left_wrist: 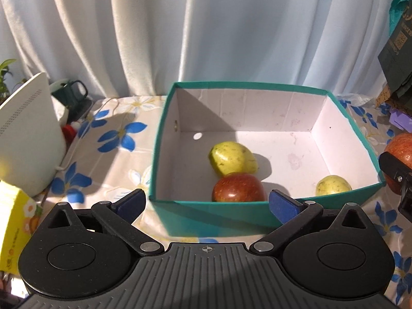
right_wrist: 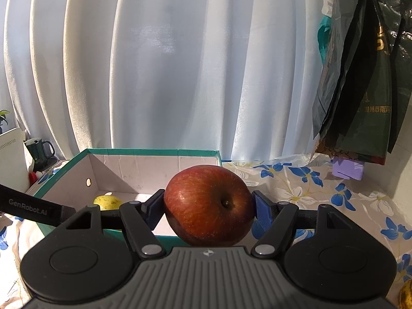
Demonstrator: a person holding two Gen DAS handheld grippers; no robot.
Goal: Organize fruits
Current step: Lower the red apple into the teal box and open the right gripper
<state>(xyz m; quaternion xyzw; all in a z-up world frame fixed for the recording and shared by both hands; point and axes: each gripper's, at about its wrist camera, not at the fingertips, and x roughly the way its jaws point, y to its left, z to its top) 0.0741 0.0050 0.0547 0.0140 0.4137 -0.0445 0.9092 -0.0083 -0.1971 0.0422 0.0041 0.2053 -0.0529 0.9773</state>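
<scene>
A teal box [left_wrist: 342, 95] with a white inside stands on the flowered tablecloth. In it lie a large yellow-green fruit [left_wrist: 231, 157], a red apple [left_wrist: 238, 188] in front of it, and a smaller yellow fruit [left_wrist: 332, 185] at the right. My left gripper [left_wrist: 206, 202] is open and empty, just before the box's near wall. My right gripper [right_wrist: 209, 206] is shut on a second red apple [right_wrist: 208, 203] and holds it above the box's near right corner [right_wrist: 154, 152]. That apple also shows at the right edge of the left wrist view [left_wrist: 400, 149].
A white appliance [left_wrist: 28, 134] and a yellow carton [left_wrist: 15, 226] stand at the left, with a dark green mug [left_wrist: 70, 95] behind. Dark bags [right_wrist: 360, 77] hang at the right above a purple block [right_wrist: 347, 168]. A yellow fruit [right_wrist: 405, 296] lies at the lower right edge.
</scene>
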